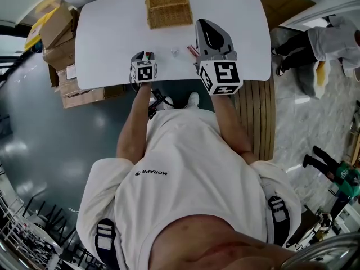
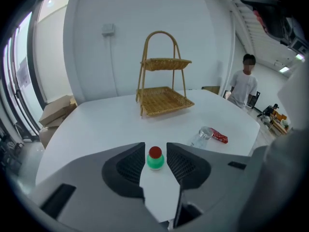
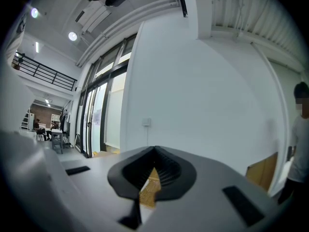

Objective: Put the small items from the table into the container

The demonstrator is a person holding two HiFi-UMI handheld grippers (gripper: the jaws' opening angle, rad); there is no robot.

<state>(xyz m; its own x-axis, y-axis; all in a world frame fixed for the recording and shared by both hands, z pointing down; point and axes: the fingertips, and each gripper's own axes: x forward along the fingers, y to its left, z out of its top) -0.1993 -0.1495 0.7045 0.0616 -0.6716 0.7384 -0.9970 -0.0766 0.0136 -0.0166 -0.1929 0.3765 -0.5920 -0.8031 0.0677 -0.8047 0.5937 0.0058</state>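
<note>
We see a smooth white table [image 1: 107, 44] with rounded corners. At its far edge stands a two-tier basket [image 2: 164, 100] woven of tan wicker, with a tall arched handle. The left gripper [image 2: 155, 149] is released: its dark, ribbed jaws stand apart over the near part of the table. Between their tips stands a small round green item with a red cap [image 2: 155, 162], with a thin gap on each side. To its right and a little farther off, a small clear plastic piece [image 2: 203, 136] lies on the table just beside a glossy red packet [image 2: 220, 137]. The right gripper [image 3: 153, 154] is held high and clenched on nothing, its ribbed jaws meeting at the tips; a sliver of wicker shows through the gap below them. Brown cardboard boxes [image 1: 56, 32] are stacked on the floor left of the table.
</note>
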